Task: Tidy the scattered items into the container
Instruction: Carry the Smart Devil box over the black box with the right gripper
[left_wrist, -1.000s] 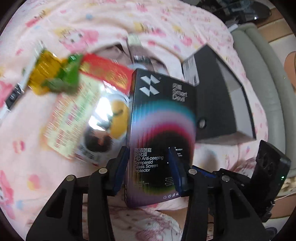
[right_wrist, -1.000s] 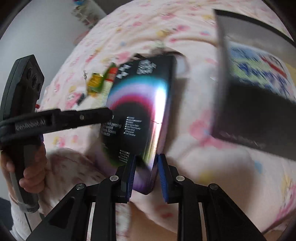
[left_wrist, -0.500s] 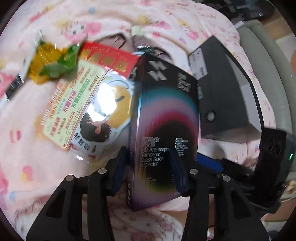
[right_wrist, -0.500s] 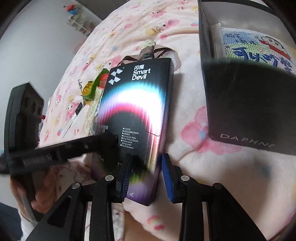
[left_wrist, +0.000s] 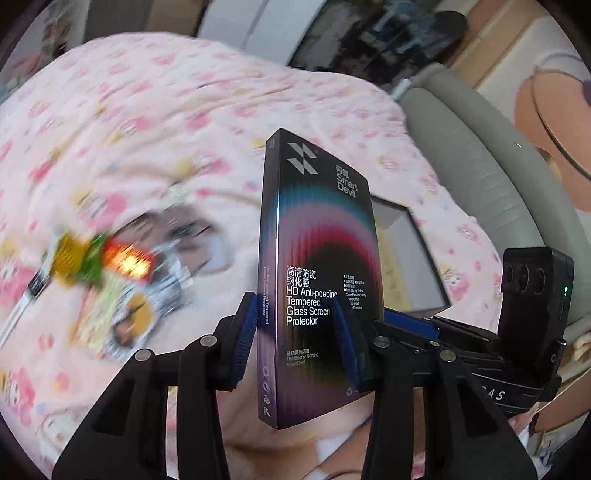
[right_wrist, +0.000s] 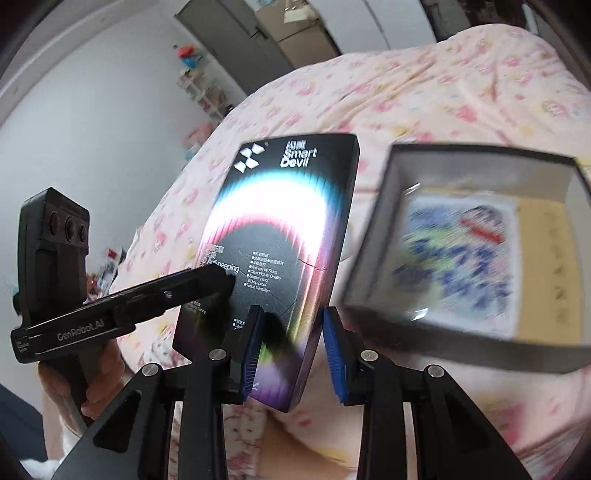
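Note:
A dark "Smart Devil" screen protector box (left_wrist: 317, 280) (right_wrist: 284, 240) is held up above the pink bedspread. My left gripper (left_wrist: 295, 328) is shut on its lower part. My right gripper (right_wrist: 293, 350) is shut on its lower edge too. The left gripper's finger (right_wrist: 184, 286) crosses the box face in the right wrist view. The dark open container (right_wrist: 476, 236) lies to the right with a colourful packet (right_wrist: 458, 254) inside; its rim shows behind the box (left_wrist: 406, 254) in the left wrist view.
Scattered items lie on the bedspread at left: a yellow-green wrapper (left_wrist: 74, 258), a red packet (left_wrist: 129, 258), and a shiny cartoon pouch (left_wrist: 136, 314). A grey padded chair (left_wrist: 480, 177) stands at the right. Shelves (right_wrist: 199, 81) stand by the far wall.
Both grippers have lifted the box off the bedspread and tilted it more upright. The scattered items and the container now lie lower and farther away.

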